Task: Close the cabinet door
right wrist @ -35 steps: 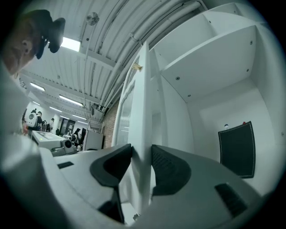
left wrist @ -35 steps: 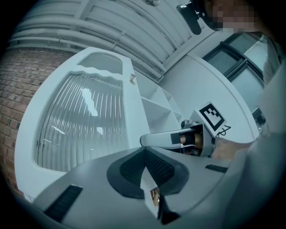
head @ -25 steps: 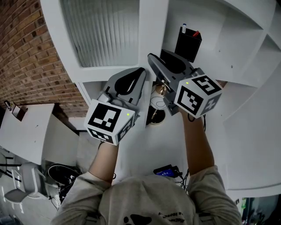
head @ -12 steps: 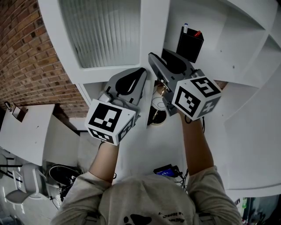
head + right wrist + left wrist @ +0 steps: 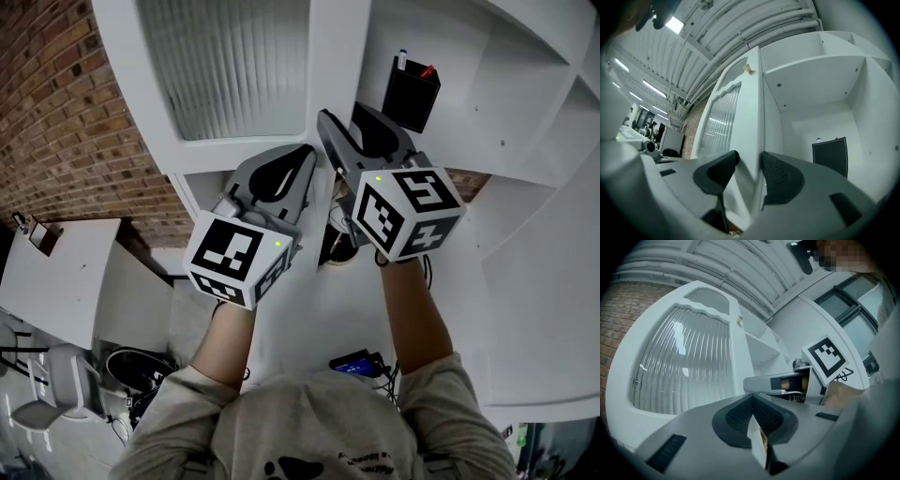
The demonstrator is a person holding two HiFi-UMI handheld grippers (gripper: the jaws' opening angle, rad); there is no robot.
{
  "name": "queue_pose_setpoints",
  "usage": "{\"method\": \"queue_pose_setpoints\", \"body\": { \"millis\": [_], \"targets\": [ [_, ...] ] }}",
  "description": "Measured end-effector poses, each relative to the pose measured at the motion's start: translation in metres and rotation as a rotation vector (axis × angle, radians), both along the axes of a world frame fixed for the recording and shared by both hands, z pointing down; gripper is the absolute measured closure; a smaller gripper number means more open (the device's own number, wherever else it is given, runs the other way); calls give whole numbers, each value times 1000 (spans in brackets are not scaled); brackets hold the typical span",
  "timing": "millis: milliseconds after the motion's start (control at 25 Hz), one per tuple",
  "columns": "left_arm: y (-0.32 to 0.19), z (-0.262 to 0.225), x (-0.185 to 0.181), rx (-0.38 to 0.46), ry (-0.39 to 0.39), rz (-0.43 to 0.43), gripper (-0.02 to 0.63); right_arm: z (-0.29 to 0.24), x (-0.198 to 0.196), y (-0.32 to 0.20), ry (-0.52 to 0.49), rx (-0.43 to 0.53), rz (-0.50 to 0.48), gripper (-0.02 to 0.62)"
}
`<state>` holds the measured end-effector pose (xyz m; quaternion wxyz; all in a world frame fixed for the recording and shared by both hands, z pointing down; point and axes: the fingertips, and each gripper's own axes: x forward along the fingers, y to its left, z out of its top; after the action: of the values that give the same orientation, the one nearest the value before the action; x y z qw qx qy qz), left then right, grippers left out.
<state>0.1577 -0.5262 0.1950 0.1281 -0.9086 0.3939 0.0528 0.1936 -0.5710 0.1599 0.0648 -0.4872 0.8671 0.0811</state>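
All views (seemingly near) on door (image 5: 225, 66)

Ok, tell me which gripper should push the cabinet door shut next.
Right. The right gripper straddles the cabinet door at its free edge, jaws opening around it; the left gripper is shut and off the door.

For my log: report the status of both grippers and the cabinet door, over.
Left gripper shut, empty. Right gripper opening, cabinet door edge between its jaws. Door not yet closed. Black pen holder deep inside, likely clear.
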Motion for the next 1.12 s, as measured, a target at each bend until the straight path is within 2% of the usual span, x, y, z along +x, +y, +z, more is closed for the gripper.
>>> {"method": "queue_pose_setpoints", "body": {
  "millis": [240,880,1120],
  "targets": [
    [3,0,-10,4,1,-13,598,-1,7,-1,91,73,167,419],
    [14,-5,-17,2,5,-12,598,-2,2,14,35,61,169,420],
    [23,-10,-18,10,10,-16,598,-12,0,30,20,92,174,445]
  ]
}}
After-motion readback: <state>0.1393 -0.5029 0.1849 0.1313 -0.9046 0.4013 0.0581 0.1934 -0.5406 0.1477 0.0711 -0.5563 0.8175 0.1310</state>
